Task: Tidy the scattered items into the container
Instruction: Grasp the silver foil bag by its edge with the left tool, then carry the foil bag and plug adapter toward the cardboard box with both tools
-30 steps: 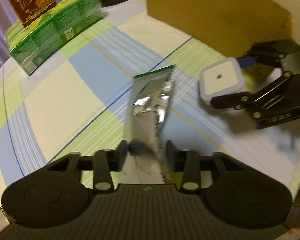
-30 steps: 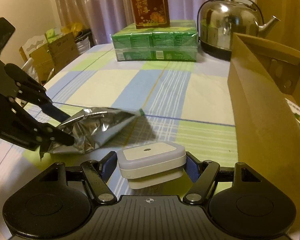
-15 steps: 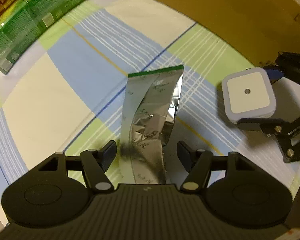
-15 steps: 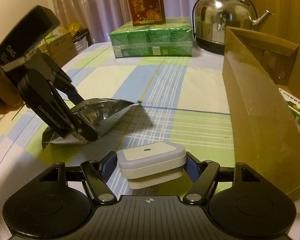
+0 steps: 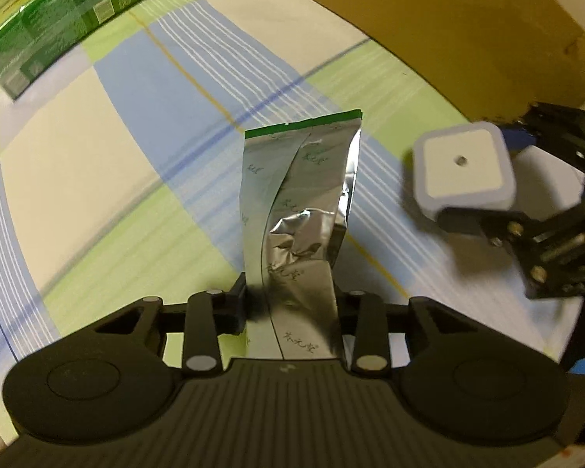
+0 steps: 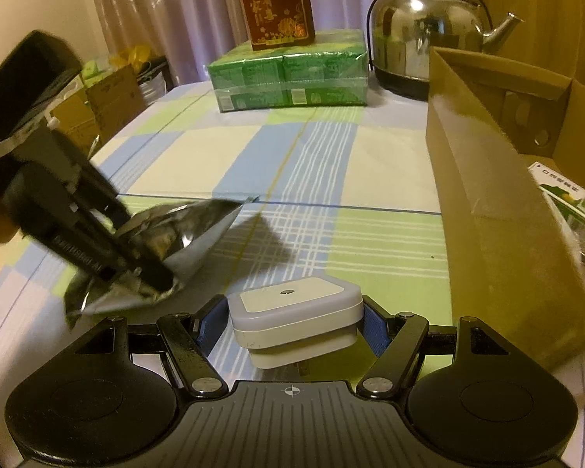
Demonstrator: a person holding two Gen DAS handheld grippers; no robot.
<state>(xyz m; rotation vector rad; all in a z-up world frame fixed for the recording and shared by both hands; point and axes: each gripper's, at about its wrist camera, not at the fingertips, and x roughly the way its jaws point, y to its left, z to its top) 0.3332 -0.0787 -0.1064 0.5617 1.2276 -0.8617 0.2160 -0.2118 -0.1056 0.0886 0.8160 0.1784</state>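
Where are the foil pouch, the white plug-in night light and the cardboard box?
foil pouch (image 5: 300, 234), left wrist view, crumpled middle.
white plug-in night light (image 6: 292, 304), right wrist view, front side.
cardboard box (image 6: 487, 195), right wrist view, near outer wall.

One silver foil pouch (image 5: 296, 230), pinched up off the tabletop (image 6: 316, 156). One white square plug-in light (image 6: 294, 314), gripped too. Two grippers in play, the left gripper (image 5: 292, 304) and the right gripper (image 6: 294, 331). One open cardboard box (image 6: 503, 210) along the right edge. At the far edge: one green shrink-wrapped pack (image 6: 288, 80), one red carton (image 6: 275, 4) on top of it, one steel kettle (image 6: 425, 35).
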